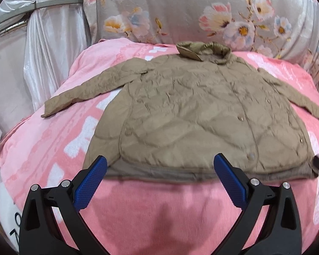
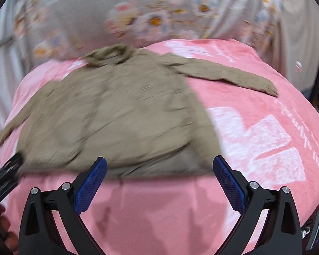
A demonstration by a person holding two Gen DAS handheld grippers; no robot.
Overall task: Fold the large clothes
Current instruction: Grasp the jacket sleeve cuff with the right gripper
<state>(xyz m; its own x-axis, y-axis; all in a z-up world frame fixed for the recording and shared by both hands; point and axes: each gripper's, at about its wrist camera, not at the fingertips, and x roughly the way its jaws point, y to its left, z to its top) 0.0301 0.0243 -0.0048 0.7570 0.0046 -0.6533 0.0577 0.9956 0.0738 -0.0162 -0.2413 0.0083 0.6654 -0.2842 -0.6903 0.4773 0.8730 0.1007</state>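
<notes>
A tan quilted jacket lies spread flat, front up, on a pink blanket, collar far, hem near, both sleeves stretched out sideways. My left gripper is open with nothing between its blue pads, just short of the hem's left part. In the blurred right wrist view the same jacket fills the left and middle, one sleeve reaching right. My right gripper is open and empty, near the hem's right corner. The other gripper shows at each view's edge.
The pink blanket carries white patterns and covers a raised bed-like surface. Grey flowered fabric rises behind the jacket. Shiny white curtain hangs at far left. A hand appears at the right wrist view's lower left.
</notes>
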